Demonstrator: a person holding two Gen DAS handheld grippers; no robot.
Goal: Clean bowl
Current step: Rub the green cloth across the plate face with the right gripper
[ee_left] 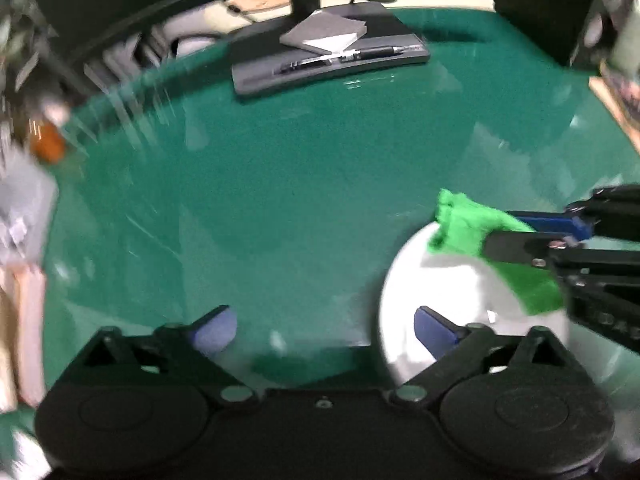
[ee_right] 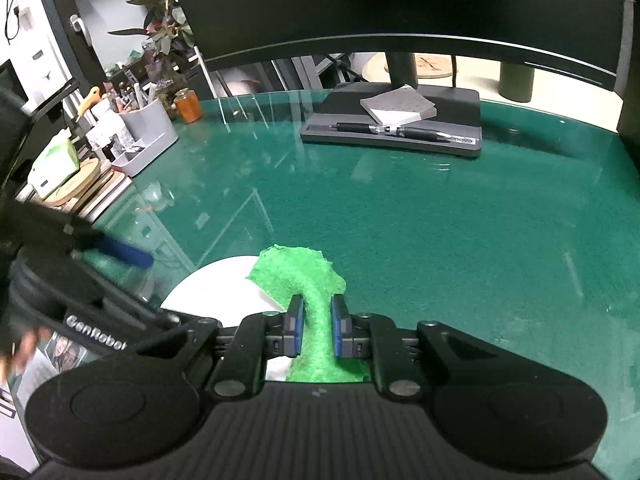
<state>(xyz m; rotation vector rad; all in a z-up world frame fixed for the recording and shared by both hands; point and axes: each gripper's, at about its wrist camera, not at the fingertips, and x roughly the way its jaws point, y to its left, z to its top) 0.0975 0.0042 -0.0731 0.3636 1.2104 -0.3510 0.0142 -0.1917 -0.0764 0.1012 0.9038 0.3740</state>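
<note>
The right gripper [ee_right: 316, 330] pinches a green cloth [ee_right: 308, 280] between its pads, the cloth draped over the far rim of the white bowl [ee_right: 216, 284] on the green table [ee_right: 420, 220]. The left gripper [ee_left: 324, 330] stands wide apart with nothing between its fingers, one blue pad [ee_left: 434, 330] over the bowl. Farther back, a monitor stand [ee_right: 400, 120] carries a pen [ee_right: 396, 131] and notepad [ee_right: 398, 107].

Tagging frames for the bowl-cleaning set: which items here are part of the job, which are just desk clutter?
In the job:
- white bowl
- green cloth, pinched in the right tool
- left tool, jaws open, nothing between them, one finger over the bowl

Lying about:
- monitor stand base with pen and notepad
- grey organiser
- amber jar
- potted plant
</note>
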